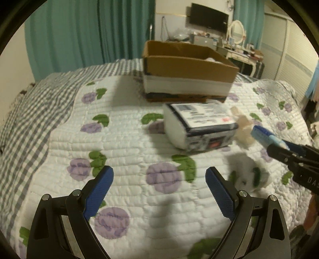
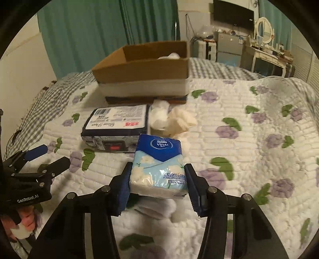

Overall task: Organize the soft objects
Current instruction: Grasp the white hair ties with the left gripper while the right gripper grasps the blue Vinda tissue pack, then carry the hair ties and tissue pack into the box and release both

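Observation:
My right gripper [image 2: 158, 177] is shut on a blue Vinda tissue pack [image 2: 158, 163] and holds it above the quilt; the pack's end shows in the left wrist view [image 1: 265, 135]. A large dark tissue pack [image 2: 116, 127] lies on the bed in front of an open cardboard box [image 2: 143, 67], also seen in the left wrist view [image 1: 199, 127] below the box [image 1: 187, 65]. White and cream soft cloths [image 2: 171, 118] lie beside the large pack. A white soft item [image 2: 157, 209] lies under the right gripper. My left gripper [image 1: 159, 187] is open and empty over the quilt.
The floral quilt [image 1: 129, 143] covers the bed, with a grey checked border [image 1: 30, 111] at the left. Green curtains [image 2: 99, 35] hang behind. A dresser with a mirror [image 2: 265, 41] and a wall TV [image 2: 233, 14] stand at the back right.

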Demonstrator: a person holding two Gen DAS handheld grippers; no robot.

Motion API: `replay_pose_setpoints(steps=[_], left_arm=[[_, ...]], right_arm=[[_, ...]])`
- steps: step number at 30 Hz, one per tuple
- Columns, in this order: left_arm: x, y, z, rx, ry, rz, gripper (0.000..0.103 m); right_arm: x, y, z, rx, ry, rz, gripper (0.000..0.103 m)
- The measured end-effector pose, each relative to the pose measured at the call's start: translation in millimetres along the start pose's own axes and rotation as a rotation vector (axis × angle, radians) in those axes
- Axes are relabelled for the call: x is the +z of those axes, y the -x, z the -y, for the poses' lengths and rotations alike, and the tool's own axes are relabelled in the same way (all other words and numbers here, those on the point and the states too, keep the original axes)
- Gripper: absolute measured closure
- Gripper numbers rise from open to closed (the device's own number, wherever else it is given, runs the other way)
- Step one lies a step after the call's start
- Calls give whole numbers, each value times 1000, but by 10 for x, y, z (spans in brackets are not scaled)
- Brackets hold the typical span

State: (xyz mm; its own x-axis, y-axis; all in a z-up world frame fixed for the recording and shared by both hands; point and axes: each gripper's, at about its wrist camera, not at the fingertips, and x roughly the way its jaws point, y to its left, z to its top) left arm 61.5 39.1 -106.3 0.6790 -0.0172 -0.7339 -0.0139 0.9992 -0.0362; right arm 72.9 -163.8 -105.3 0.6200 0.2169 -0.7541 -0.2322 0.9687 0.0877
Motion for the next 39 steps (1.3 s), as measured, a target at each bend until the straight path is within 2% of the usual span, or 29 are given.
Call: replay_pose_setpoints(steps=[4,9,13,18,24,26,27,29,32,39], left_arm=[[8,87,225,-6,-51,13,8],[-33,96,643,-58,-118,-11,8],[-109,-24,962,-100,-179,-67,8],[-166,-208,1155,-154,-186,-132,9],[-186,-426,1228,-128,-203,-159,11],[-179,-447,1255,-131,-220,-146,30],[-174,-444,1273,-134,-240,-135,34],[-161,-449,1315,-153,-275,-130,57],[-186,-435,1345,-198,-293,-140,62],[-217,-294,1280,-199,-296,-128,66]], right_arm=[[-67,124,188,-13,-34,8,52],[-161,157,386,-79,-53,-8,52],[-164,181,523,-69,-87,-7,53],[-168,175,639,-33,-120,-8,52],[-178,127,685,-3,-141,-23,52],[-178,114,697,8,-149,-27,52],[-178,110,704,12,-153,-28,52],[-183,103,713,10,-156,-29,52],[-186,99,711,5,-155,-32,52],[-178,205,637,-4,-136,-13,52]])
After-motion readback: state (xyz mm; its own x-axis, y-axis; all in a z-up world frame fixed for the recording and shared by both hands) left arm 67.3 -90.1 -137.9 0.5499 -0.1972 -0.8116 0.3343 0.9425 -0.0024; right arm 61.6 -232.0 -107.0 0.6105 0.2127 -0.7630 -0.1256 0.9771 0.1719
